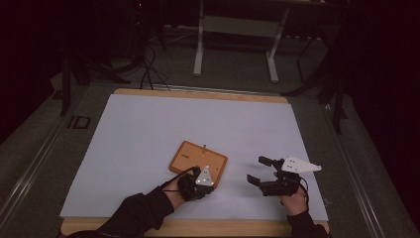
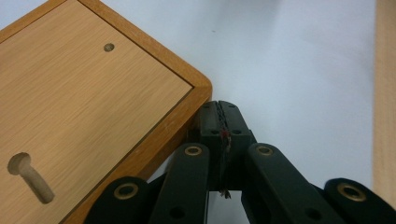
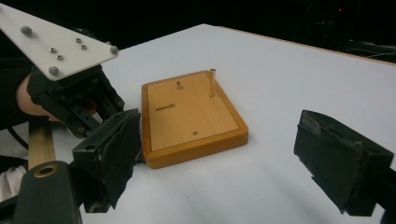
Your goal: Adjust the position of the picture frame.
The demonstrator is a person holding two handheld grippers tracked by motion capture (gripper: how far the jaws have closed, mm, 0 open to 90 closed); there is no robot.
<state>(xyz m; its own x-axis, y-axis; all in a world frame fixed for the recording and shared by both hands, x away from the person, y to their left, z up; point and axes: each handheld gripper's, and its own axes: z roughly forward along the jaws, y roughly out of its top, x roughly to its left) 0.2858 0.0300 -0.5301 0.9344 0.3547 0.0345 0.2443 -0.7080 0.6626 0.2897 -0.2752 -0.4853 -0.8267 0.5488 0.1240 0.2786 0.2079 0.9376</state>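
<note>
A small wooden board (image 1: 190,156) lies on the white sheet, with a thin upright peg (image 1: 204,147) near its far edge. My left gripper (image 1: 212,187) is shut, and I see nothing held between its jaws. In the left gripper view its fingertips (image 2: 219,109) rest against the board's side (image 2: 93,107), just below a rounded corner. My right gripper (image 1: 258,170) stands open to the right of the board, apart from it. The right gripper view has the board (image 3: 191,116) and peg (image 3: 213,83) beyond its wide jaws (image 3: 224,163), and the left gripper (image 3: 79,100) at the board's left.
A white sheet (image 1: 148,124) covers the wooden table; its wooden front strip (image 2: 385,93) runs close beside the left gripper. Cables and a metal table frame (image 1: 237,29) stand on the dark floor behind. The board top has a small hole (image 2: 109,47) and a peg (image 2: 32,179).
</note>
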